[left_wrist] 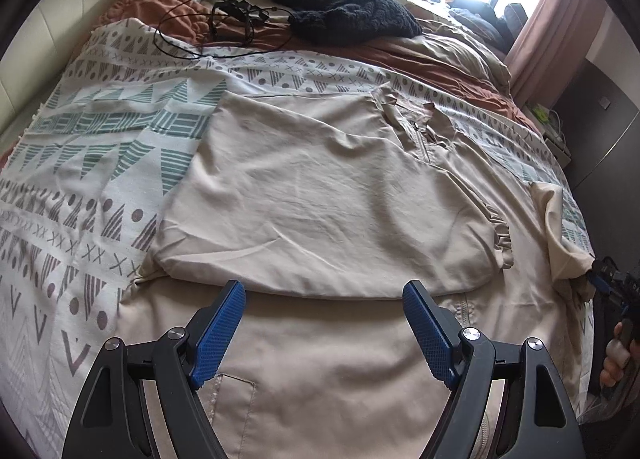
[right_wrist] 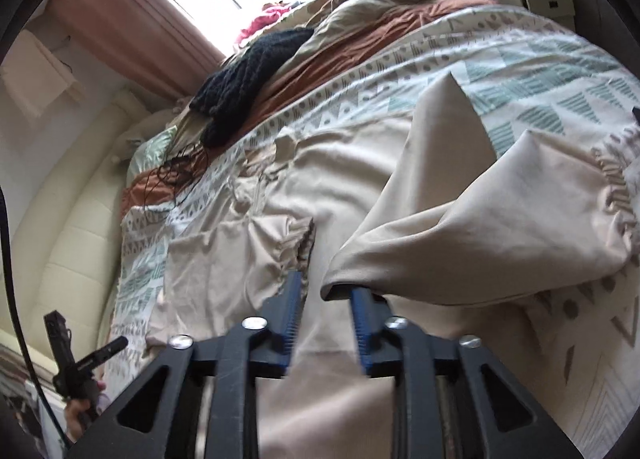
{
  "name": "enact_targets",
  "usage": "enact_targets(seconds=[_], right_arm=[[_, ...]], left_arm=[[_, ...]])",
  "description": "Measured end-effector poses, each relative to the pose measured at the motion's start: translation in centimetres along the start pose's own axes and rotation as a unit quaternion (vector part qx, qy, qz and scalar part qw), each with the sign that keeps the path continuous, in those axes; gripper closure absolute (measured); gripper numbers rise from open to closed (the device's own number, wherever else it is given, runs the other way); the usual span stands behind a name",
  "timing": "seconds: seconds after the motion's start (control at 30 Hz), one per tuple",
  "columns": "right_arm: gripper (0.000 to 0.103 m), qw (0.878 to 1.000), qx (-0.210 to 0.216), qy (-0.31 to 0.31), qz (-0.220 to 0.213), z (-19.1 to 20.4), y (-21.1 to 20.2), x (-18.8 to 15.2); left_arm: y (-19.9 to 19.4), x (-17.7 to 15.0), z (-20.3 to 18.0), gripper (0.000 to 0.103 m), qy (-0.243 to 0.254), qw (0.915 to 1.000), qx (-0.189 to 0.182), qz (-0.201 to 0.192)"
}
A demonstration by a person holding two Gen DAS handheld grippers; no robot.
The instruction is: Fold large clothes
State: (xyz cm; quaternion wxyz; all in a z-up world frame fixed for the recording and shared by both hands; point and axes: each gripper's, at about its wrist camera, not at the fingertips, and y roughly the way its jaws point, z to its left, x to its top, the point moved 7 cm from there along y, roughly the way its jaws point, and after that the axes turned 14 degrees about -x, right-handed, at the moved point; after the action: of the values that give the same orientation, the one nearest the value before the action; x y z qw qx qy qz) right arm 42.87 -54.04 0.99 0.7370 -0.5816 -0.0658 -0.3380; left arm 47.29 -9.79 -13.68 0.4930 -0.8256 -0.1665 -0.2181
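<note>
A beige jacket (left_wrist: pixel 320 195) is spread on the patterned blanket (left_wrist: pixel 80 163) of the bed, one sleeve folded across its chest. The left gripper (left_wrist: pixel 324 323) is held over the jacket's lower part, jaws wide apart and empty. The right gripper (right_wrist: pixel 326 323) is seen at the jacket's right edge, jaws closed on the other sleeve (right_wrist: pixel 480 219), which is lifted. Bare blanket is left at the left. A black knit (left_wrist: pixel 340 15) and a cable (left_wrist: pixel 200 35) are kept well apart near the head of the bed.

You have the jacket (left_wrist: pixel 320 195) spread on the patterned blanket (left_wrist: pixel 80 163), its left sleeve (left_wrist: pixel 304 227) folded across the body. Far behind it lie a tangled cable (left_wrist: pixel 208 25) and, to its right, a knitted garment (left_wrist: pixel 340 11).
</note>
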Motion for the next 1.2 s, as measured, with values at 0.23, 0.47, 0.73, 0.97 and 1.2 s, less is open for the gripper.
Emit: enact_targets(seconds=[0.23,0.47,0.73,0.97,1.2], right_arm=[[0.022,0.999,-0.011,0.038,-0.029,-4.7,-3.2,-1.3],[0.022,0.988,-0.060,0.136,-0.032,-14.0,-3.4,-0.6],[0.022,0.979,-0.057,0.193,-0.022,-18.8,-0.3,-0.8],[0.049,0.970,-0.055,0.234,-0.033,-21.2,2.2,-0.8],[0.095,0.963,-0.058,0.259,-0.047,-22.3,1.4,-0.1]], left_arm=[[2.5,-1.3,-1.1,0.021,0.004,0.9997,-0.010,0.021],[5.9,-2.9,-3.0,0.021,0.015,0.9985,-0.024,0.047],[8.5,-3.5,-1.7,0.021,0.011,0.9976,-0.010,0.068],[10.5,-4.4,0.4,0.021,-0.010,0.9963,0.000,0.086],[10.5,-4.4,-0.2,0.021,0.012,0.9964,0.005,0.084]])
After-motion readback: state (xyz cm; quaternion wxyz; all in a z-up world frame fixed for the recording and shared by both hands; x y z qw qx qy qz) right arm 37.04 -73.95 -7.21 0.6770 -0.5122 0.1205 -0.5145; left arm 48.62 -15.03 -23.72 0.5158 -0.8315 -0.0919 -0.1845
